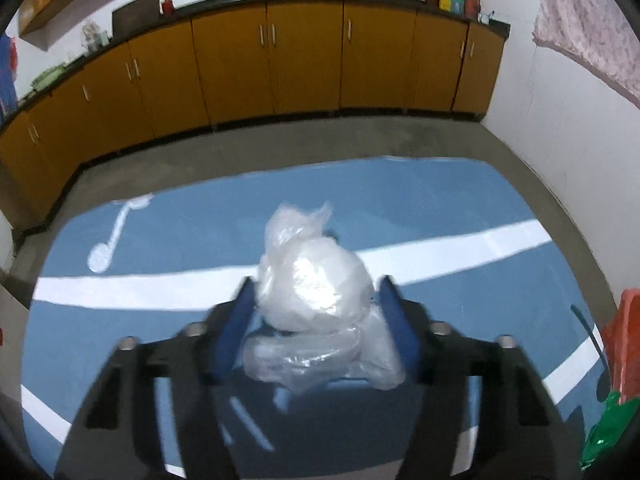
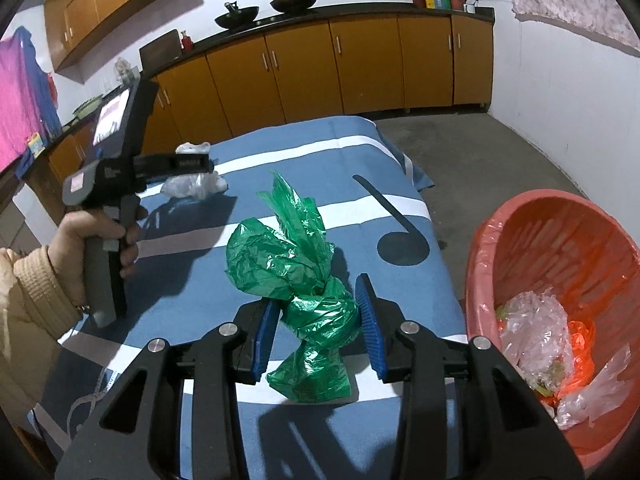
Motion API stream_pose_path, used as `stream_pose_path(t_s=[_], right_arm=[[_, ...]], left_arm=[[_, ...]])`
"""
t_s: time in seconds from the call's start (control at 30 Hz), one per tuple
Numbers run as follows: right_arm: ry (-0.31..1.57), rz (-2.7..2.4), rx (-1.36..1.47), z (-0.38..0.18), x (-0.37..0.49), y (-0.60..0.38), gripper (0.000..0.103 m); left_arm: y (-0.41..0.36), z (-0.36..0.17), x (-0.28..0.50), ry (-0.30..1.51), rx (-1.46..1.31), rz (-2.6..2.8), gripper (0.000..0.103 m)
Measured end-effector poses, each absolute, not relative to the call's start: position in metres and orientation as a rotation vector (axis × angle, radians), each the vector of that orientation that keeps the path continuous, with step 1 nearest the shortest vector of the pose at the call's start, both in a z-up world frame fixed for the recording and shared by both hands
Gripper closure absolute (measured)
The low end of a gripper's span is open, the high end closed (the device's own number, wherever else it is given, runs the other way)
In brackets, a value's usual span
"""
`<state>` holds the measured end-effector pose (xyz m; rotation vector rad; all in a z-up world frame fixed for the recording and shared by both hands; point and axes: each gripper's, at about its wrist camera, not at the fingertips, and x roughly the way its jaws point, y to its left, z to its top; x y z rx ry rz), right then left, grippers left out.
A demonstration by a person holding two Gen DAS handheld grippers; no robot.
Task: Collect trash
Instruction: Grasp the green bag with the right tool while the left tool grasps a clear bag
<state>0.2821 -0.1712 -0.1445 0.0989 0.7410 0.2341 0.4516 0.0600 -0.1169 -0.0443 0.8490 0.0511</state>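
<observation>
Green bag pinched in right gripper, clear bag in left gripper; only right view shows bin

The table is the landmark. A knotted bag sits over its near middle, between the right gripper's fingers. The bin stands just right of the table, with loose wrappers inside it. Over the table's far left, the left gripper has a second bag between its fingers. Cabinets run behind the table, with two woks on top.
</observation>
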Motion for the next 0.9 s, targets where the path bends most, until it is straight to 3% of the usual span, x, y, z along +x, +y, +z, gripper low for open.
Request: stream_pose_path(t_s=[0.1,0.17,0.9], right_arm=[[0.733,0.228,0.105,-0.141,0.276,-0.175,0.064],[0.726,0.222,0.111,-0.138,0.271,-0.181,0.064],[0.573,0.024,0.125,-0.075,0.151,-0.251,0.064]], left_arm=[[0.061,-0.116,0.445,0.846,-0.054,0.036,0.066],[0.064,-0.112,0.437,0.839,-0.069,0.023,0.069],[-0.013,-0.013,0.201,0.652,0.001,-0.283,0.068]])
